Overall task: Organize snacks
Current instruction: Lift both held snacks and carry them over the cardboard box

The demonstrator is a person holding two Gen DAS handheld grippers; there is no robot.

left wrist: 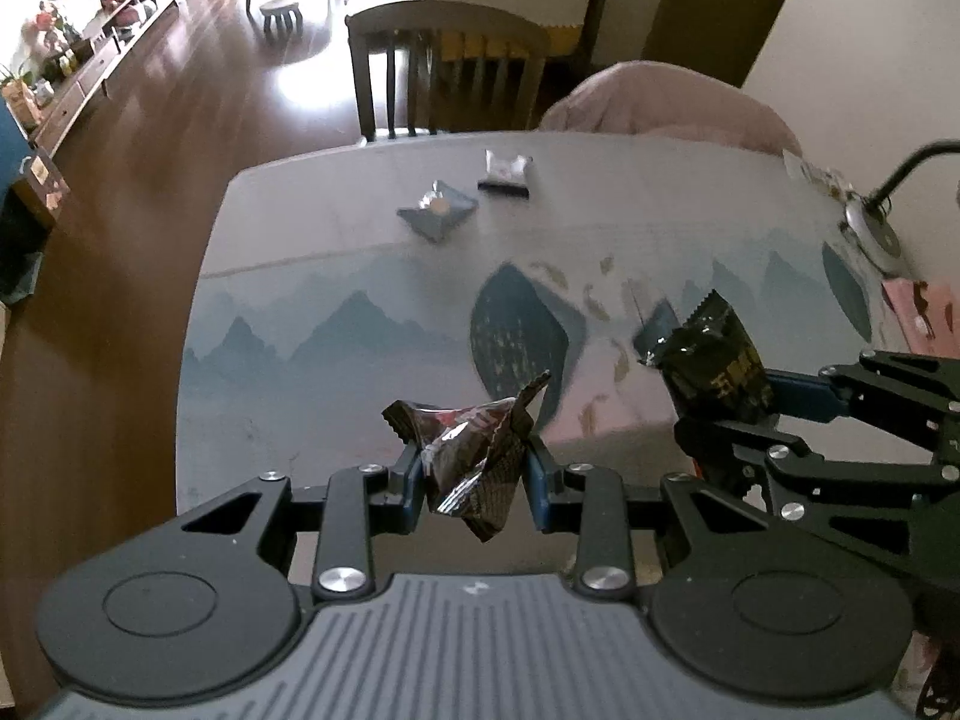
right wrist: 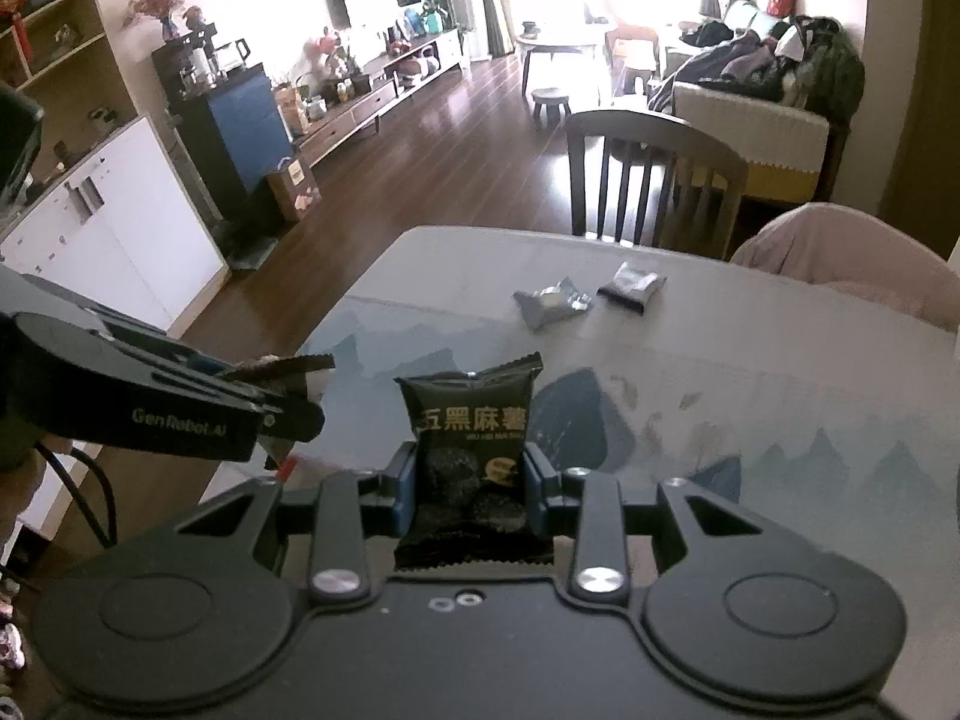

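Observation:
My left gripper (left wrist: 475,468) is shut on a crumpled dark red-and-black snack packet (left wrist: 474,456), held above the table's near edge. My right gripper (right wrist: 471,474) is shut on a black snack packet with gold lettering (right wrist: 471,426), held upright; it also shows in the left wrist view (left wrist: 717,366) at the right. The left gripper shows in the right wrist view (right wrist: 282,396) at the left, beside the right one. Two more packets lie at the table's far side: a grey one (left wrist: 437,213) (right wrist: 552,300) and a black-and-white one (left wrist: 507,173) (right wrist: 631,285).
The table (left wrist: 336,324) has a blue mountain-print cover. A wooden chair (left wrist: 444,69) and a pink-draped chair (left wrist: 672,105) stand at its far edge. A desk lamp base (left wrist: 873,231) and pink paper (left wrist: 921,306) sit at the right edge.

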